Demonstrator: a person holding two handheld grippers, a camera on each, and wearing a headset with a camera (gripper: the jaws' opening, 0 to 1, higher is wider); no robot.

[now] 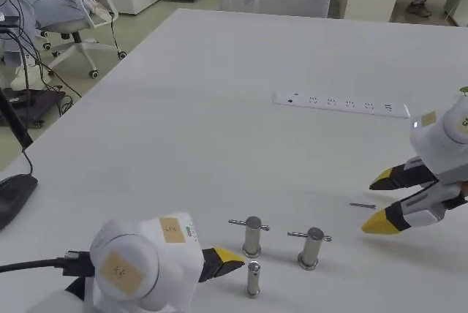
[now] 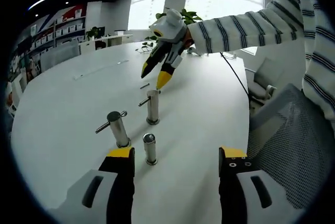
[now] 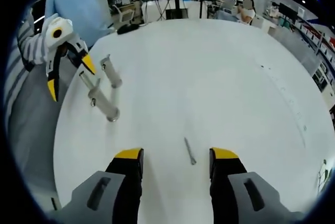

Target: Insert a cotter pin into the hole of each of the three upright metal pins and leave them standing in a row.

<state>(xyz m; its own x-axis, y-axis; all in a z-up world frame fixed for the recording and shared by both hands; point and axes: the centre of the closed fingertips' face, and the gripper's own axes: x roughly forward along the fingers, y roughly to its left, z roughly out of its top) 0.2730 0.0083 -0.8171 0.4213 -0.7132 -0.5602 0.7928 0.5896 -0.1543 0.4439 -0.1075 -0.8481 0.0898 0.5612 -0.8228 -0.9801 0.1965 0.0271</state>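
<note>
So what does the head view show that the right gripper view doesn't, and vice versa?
Head view adds the right gripper from outside, fingers apart, and a dark object at the left edge of the table. Right gripper view adds a striped sleeve behind the left gripper, and the loose cotter pin lying between its own fingers. Both share the upright metal pins, two already pinned, that loose pin and the left gripper.

Wears a long sleeve (image 2: pixel 246 30) striped white and dark, running back from the right gripper (image 2: pixel 154 75). Shows the same build on right and left gripper (image 2: pixel 177 153): rounded white housing, black jaws tipped in yellow, grey slotted mounts beneath the jaws. Bears tan tape squares (image 1: pixel 121 270) with faint marks on the housings. Trails a black cable (image 1: pixel 36 263) from behind the left jaws.
</note>
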